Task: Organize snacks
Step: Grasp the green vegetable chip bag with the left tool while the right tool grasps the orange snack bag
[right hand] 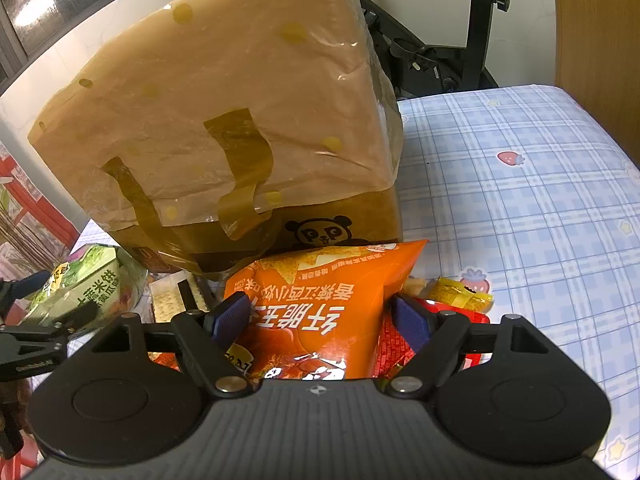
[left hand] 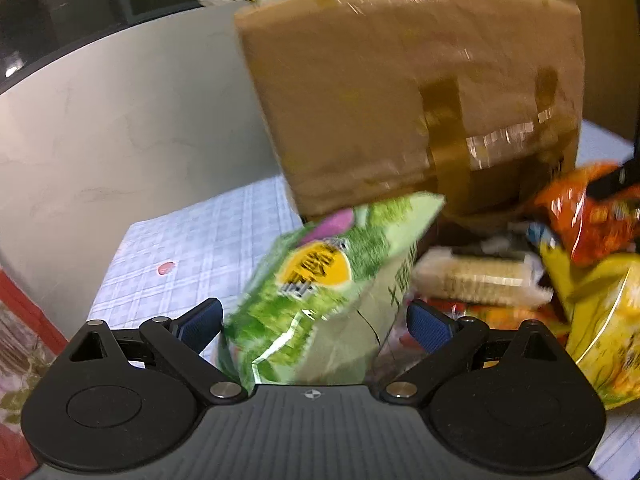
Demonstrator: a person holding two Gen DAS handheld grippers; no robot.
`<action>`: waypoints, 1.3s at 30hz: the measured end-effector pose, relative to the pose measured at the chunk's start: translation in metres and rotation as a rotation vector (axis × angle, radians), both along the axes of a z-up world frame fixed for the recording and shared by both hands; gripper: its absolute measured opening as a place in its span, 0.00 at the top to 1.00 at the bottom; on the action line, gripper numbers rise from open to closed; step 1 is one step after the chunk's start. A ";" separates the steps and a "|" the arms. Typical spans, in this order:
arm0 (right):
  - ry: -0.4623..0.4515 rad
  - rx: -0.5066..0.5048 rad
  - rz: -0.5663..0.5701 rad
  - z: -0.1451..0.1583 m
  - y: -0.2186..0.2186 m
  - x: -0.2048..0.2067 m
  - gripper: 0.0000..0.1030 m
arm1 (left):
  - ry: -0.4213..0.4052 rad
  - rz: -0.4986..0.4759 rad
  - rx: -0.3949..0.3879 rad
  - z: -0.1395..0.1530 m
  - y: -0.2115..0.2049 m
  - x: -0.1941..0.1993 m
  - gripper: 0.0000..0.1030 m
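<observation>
My left gripper [left hand: 316, 324] is shut on a green snack bag [left hand: 320, 292], held above the checked cloth; the bag also shows at the left of the right wrist view [right hand: 86, 284]. My right gripper [right hand: 320, 316] is shut on an orange snack bag [right hand: 316, 308], which also shows at the right of the left wrist view [left hand: 588, 216]. A big cardboard box [right hand: 224, 116] with its flap taped over stands right behind both bags [left hand: 412, 92]. More snacks lie between them: a pale cracker pack [left hand: 476, 276], a yellow bag [left hand: 608, 324], a small yellow packet [right hand: 460, 294].
A blue checked cloth [right hand: 516, 208] with strawberry prints covers the surface. A white wall [left hand: 120, 120] is at the left. A black stand [right hand: 480, 24] is behind the box. A wooden panel [right hand: 596, 40] stands at the far right.
</observation>
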State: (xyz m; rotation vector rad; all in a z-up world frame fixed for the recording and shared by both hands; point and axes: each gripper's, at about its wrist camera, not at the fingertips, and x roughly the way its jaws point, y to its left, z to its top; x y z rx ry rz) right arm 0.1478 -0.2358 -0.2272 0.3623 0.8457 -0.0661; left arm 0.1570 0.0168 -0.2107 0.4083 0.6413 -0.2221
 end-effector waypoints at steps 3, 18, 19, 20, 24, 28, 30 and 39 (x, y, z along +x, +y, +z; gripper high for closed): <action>0.000 0.000 0.000 0.000 0.000 0.000 0.21 | -0.004 0.003 0.043 -0.006 -0.001 0.002 0.03; 0.006 0.037 -0.014 0.002 -0.003 -0.002 0.21 | -0.004 0.205 -0.283 0.029 0.045 -0.005 0.23; 0.005 0.049 -0.018 0.003 -0.004 -0.003 0.21 | -0.008 0.222 -0.306 0.032 0.048 -0.007 0.23; 0.003 0.058 -0.019 0.004 -0.005 -0.003 0.21 | -0.013 0.240 -0.331 0.035 0.051 -0.008 0.23; -0.006 0.074 -0.023 0.008 -0.006 -0.006 0.21 | -0.030 0.285 -0.406 0.042 0.057 -0.011 0.23; 0.007 0.075 -0.033 0.010 -0.008 -0.011 0.21 | -0.057 0.288 -0.413 0.046 0.056 -0.013 0.23; 0.014 0.078 -0.039 0.011 -0.011 -0.013 0.21 | -0.056 0.285 -0.423 0.044 0.055 -0.016 0.23; 0.052 0.150 -0.046 -0.005 -0.013 -0.011 0.21 | -0.052 0.267 -0.440 0.044 0.056 -0.023 0.23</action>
